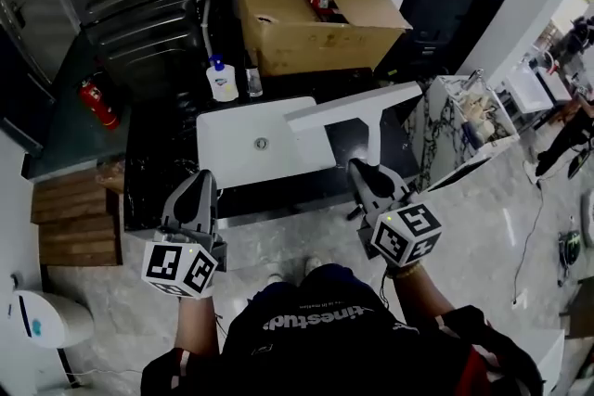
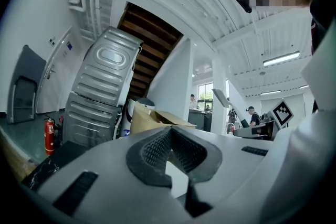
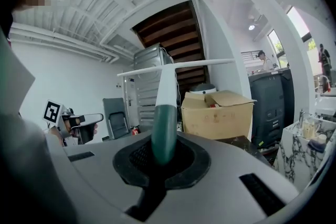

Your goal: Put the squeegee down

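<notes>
The squeegee (image 1: 353,112) has a long white blade and a white stem that ends in a dark green handle. It hovers over the right part of the white sink (image 1: 232,153). My right gripper (image 1: 366,172) is shut on the green handle, and in the right gripper view the squeegee (image 3: 166,86) stands up from between the right gripper's (image 3: 164,152) pads, blade crosswise at the top. My left gripper (image 1: 198,183) hangs before the counter's front edge, left of the sink. In the left gripper view the left gripper's (image 2: 169,132) tips meet with nothing between them.
The sink is set in a black counter (image 1: 158,153). Behind it stand a soap bottle (image 1: 221,79) and an open cardboard box (image 1: 316,14). A red fire extinguisher (image 1: 97,104) and wooden steps (image 1: 74,218) are at the left, a marble-patterned stand (image 1: 464,121) at the right.
</notes>
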Action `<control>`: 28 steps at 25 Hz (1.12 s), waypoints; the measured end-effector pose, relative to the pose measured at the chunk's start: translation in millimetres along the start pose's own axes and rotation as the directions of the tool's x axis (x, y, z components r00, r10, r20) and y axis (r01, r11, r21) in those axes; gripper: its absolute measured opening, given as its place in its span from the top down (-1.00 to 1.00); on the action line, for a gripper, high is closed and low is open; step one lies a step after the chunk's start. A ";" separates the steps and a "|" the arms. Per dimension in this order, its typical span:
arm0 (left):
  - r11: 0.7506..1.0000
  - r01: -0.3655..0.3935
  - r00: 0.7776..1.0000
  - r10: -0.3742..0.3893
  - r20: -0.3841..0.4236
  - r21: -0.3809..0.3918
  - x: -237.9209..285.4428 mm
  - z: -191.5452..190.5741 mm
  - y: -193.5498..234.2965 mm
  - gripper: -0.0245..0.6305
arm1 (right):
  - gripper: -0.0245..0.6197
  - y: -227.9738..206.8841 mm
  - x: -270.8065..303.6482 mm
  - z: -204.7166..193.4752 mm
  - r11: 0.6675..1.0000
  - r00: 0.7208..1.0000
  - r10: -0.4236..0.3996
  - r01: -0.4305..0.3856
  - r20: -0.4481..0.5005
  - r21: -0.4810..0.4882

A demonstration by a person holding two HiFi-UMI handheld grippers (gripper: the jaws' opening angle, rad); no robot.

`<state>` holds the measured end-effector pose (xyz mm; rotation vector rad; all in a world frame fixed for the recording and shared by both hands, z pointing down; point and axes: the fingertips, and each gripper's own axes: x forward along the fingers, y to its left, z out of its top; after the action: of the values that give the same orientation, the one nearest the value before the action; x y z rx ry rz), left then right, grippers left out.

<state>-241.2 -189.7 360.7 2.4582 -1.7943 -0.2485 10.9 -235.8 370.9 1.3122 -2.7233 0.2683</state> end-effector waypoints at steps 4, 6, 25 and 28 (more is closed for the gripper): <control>1.000 -0.008 1.000 0.008 -0.001 -0.009 34.8 -0.9 9.7 0.89 | 0.80 -26.8 26.2 1.7 1.000 1.000 -0.011 0.011 -0.008 0.006; 1.000 -0.014 1.000 0.014 -0.005 -0.016 50.9 -1.5 11.9 0.89 | 0.80 -42.0 41.5 2.3 1.000 1.000 -0.010 0.011 -0.015 0.023; 0.999 -0.054 0.995 0.054 -0.087 -0.005 134.6 -25.0 21.7 0.89 | 0.80 -248.6 149.1 -224.5 0.986 0.704 -0.037 0.142 -0.709 0.089; 0.997 -0.074 0.993 0.073 -0.093 -0.007 135.5 -27.1 27.4 0.89 | 0.80 -259.1 123.8 -248.3 0.998 0.593 -0.005 0.048 -0.805 0.030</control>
<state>-221.7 -327.7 381.1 2.3495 -1.8351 -0.1360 141.7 -438.2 664.3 0.8932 -1.9026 0.7300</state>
